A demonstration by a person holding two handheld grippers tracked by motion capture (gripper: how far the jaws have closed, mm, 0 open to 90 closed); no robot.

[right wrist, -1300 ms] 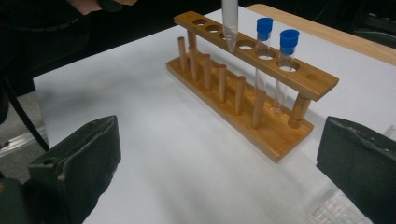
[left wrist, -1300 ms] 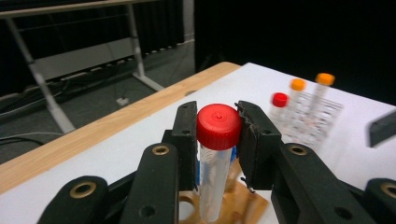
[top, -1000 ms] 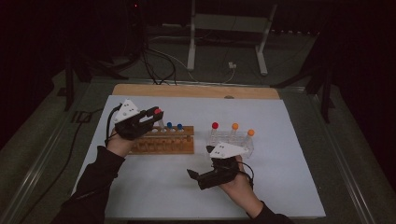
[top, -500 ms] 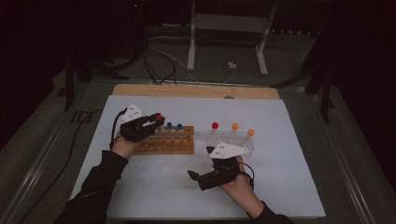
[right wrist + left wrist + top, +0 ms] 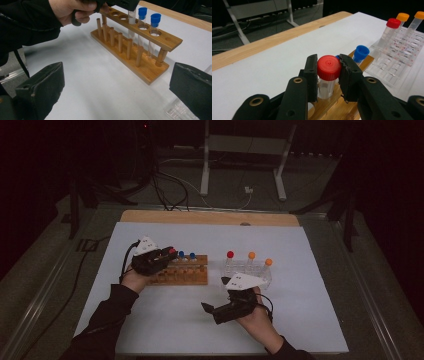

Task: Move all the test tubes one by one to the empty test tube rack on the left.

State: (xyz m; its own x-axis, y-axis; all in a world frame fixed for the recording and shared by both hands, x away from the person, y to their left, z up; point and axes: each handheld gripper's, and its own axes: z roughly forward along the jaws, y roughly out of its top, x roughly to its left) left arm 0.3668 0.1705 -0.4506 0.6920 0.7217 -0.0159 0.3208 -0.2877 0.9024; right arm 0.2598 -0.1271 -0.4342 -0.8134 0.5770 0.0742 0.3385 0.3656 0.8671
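The left gripper (image 5: 327,75) clamps a red-capped tube (image 5: 328,67) standing in the wooden rack (image 5: 186,270), just beside two blue-capped tubes (image 5: 148,17). The right gripper (image 5: 117,90) rests wide open, holding nothing. Three tubes, one red-capped and two orange-capped, stand in the clear rack (image 5: 404,60) nearby.
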